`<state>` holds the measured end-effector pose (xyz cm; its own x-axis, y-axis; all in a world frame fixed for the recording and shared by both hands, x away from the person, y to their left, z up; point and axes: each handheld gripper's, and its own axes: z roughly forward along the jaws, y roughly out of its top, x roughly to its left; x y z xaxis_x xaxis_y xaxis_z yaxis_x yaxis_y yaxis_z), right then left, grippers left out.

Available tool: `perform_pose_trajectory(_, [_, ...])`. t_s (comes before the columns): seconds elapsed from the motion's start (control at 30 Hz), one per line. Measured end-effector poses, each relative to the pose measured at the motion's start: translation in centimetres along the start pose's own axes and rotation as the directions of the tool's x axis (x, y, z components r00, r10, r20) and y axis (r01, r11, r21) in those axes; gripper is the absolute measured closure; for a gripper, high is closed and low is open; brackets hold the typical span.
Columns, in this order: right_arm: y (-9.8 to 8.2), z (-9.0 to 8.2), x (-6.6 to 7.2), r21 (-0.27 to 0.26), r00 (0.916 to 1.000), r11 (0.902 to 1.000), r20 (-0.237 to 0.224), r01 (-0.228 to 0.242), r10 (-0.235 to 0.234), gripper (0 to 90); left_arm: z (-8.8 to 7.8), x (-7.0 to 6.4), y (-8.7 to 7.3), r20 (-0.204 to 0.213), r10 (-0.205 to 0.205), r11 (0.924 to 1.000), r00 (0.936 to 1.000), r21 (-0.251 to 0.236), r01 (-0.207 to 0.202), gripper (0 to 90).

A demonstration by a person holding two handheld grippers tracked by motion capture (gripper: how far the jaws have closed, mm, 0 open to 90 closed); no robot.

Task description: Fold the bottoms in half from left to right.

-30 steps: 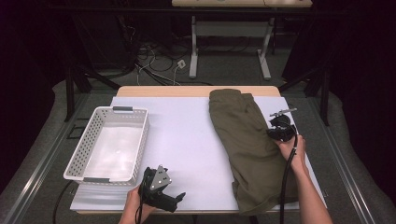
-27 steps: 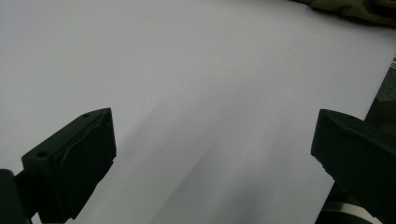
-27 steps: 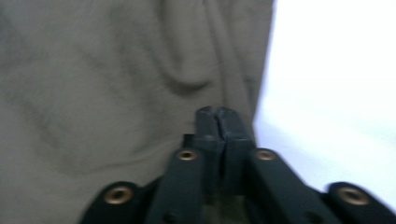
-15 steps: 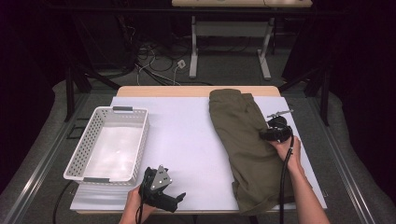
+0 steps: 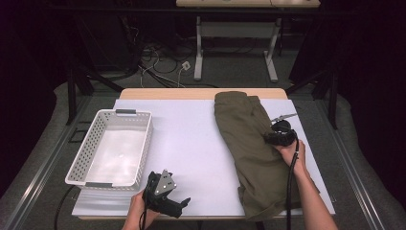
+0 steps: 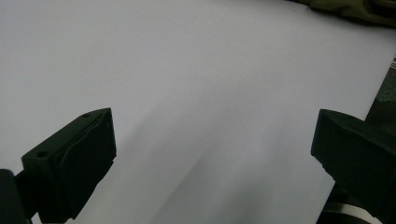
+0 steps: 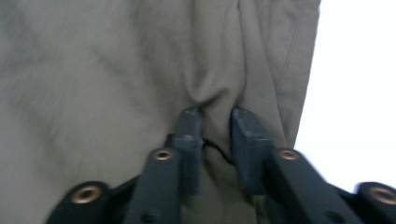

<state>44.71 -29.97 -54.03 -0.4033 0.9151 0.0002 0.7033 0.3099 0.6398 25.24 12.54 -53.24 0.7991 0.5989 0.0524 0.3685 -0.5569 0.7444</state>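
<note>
A folded olive-green garment (image 5: 244, 143) lies lengthwise on the right half of the white table (image 5: 191, 143). My right gripper (image 5: 268, 138) rests on the garment's right edge, about halfway along. In the right gripper view its jaws (image 7: 215, 116) have just been closing, and a bunched fold of the olive cloth (image 7: 93, 70) is pinched between them. My left gripper (image 5: 181, 205) lies near the table's front edge, left of centre. Its jaws (image 6: 212, 154) stand wide open over bare white surface with nothing between them. A corner of the garment (image 6: 355, 9) shows far off in the left gripper view.
A white perforated basket (image 5: 143, 139) stands on the left side of the table with nothing in it. Bare white surface lies between the basket and the garment. Beyond the far table edge are table legs and cables on a dark floor.
My right gripper has shifted slightly left onto the garment's edge and a fold of cloth has gathered at it. The left gripper has stayed put.
</note>
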Motion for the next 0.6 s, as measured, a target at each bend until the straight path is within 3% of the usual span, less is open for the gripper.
perform_pose_trajectory(0.07, [0.0,0.3,0.0,-0.011,0.9997,0.9998,0.018,0.014,-0.013,77.7,0.0,-0.1,0.0,0.001,0.001,1.0,1.0,0.001,-0.001,0.0])
perform_pose_trajectory(0.17, [0.0,0.3,0.0,-0.023,0.9999,0.9997,0.013,-0.004,0.004,87.4,-0.1,0.0,0.0,-0.001,0.001,1.0,1.0,0.0,-0.001,0.0])
perform_pose_trajectory(0.33, [0.3,-0.7,0.0,-0.037,0.999,0.9993,0.045,0.003,-0.002,88.9,-0.1,0.2,-0.1,-0.006,0.001,1.0,1.0,-0.005,-0.001,0.0])
perform_pose_trajectory(0.47, [0.5,-2.8,-0.5,-0.078,0.9963,0.9967,0.081,-0.022,0.029,89.0,-0.1,0.2,-0.1,-0.003,0.002,1.0,1.0,-0.003,-0.002,0.0])
perform_pose_trajectory(0.6, [0.1,-3.4,-1.4,-0.076,0.988,0.9966,0.149,-0.031,0.042,89.0,-0.2,0.2,-0.1,-0.003,0.002,1.0,1.0,0.001,-0.002,0.0])
